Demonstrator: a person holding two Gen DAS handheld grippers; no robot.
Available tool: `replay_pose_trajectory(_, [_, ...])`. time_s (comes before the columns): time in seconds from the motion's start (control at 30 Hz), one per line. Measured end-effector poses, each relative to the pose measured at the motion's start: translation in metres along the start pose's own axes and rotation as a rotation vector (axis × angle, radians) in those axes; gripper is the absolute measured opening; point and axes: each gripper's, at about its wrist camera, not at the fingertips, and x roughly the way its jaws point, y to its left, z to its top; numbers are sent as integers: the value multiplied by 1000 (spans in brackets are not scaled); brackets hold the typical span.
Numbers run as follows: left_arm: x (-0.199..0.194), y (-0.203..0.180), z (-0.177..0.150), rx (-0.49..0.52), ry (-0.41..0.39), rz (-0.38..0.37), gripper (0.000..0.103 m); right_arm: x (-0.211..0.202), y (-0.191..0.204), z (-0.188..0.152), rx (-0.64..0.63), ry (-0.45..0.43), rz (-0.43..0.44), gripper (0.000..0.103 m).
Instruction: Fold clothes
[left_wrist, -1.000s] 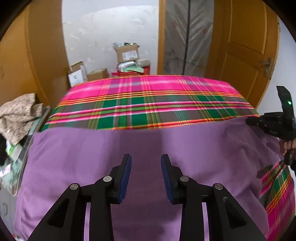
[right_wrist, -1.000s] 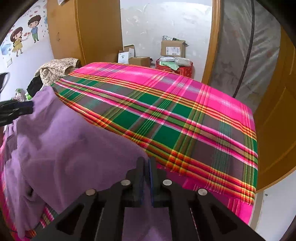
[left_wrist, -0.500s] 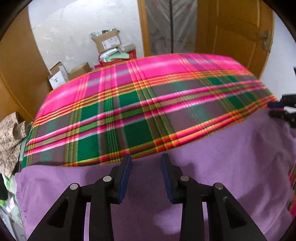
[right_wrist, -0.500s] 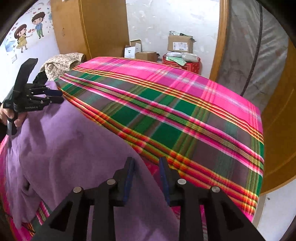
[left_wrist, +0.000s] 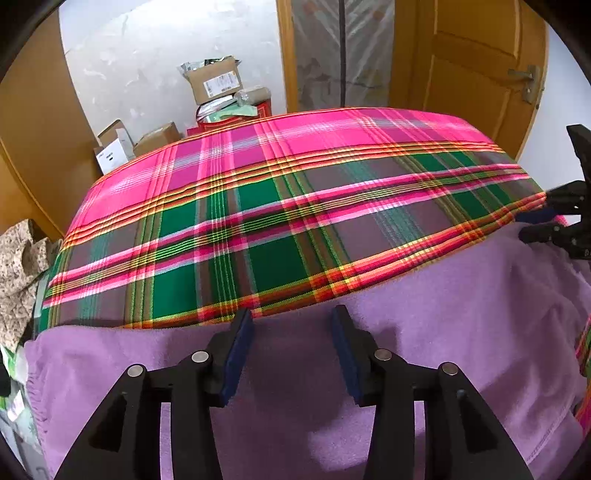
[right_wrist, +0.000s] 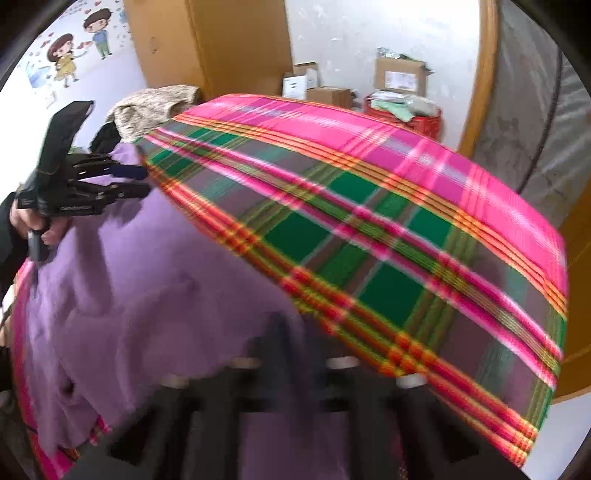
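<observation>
A purple garment (left_wrist: 443, 314) lies spread over the near part of a pink and green plaid bed cover (left_wrist: 295, 221). My left gripper (left_wrist: 291, 319) hovers open just above the garment's far edge, with nothing between its fingers. At the right edge of the left wrist view, my right gripper (left_wrist: 526, 225) is at the garment's right corner with its fingers a narrow way apart. The right wrist view is blurred: my right gripper (right_wrist: 295, 332) is over the purple garment (right_wrist: 129, 288). A hand holds the left gripper (right_wrist: 142, 181) open at the garment's far left.
Cardboard boxes (left_wrist: 214, 79) and a red tub (right_wrist: 402, 110) stand on the floor beyond the bed. A beige patterned cloth pile (left_wrist: 18, 266) lies at the bed's left side. A wooden door (left_wrist: 480, 55) is at the right.
The right gripper, shut on the garment's edge a second ago, has let it go. The left gripper has moved forward to the garment's far edge. The right wrist view is now motion-blurred.
</observation>
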Motion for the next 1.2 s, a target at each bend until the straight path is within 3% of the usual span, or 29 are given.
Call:
replay_pose_trajectory(0.07, [0,-1,1,4,2,2,37,-3,0,3,0,-19,-26,4])
replay_pose_trajectory(0.13, [0,-1,2,0,1,14,16,-10,-7,8,30,-66,-53,4])
replay_pose_trajectory(0.23, [0,-2,4,-7,-3,35,6,-20,-14,18,73,-134,-89,4])
replay_pose_trajectory(0.4, [-1,-3,7,-19,-8,69,5,-9,-17,20,100,-63,-123,9])
replay_pose_trajectory(0.53, [-22,-8,-1,-12,-46,68,6,-42,-35,-8,176,-115,-123,16])
replay_pose_trajectory(0.7, [-62,-19,-17,-19,-124,26,7,-106,-76,-80,413,-211,-210,37])
replay_pose_trajectory(0.8, [-83,-31,-29,-32,-163,-22,7,-139,-96,-140,634,-277,-239,42])
replay_pose_trajectory(0.9, [-100,-52,-43,-33,-183,-75,7,-153,-104,-190,803,-310,-212,43])
replay_pose_trajectory(1.03, [-117,-76,-57,-24,-197,-134,9,-150,-112,-230,910,-307,-161,46])
replay_pose_trajectory(1.2, [-131,-94,-69,-38,-207,-169,15,-127,-127,-254,1063,-330,45,46])
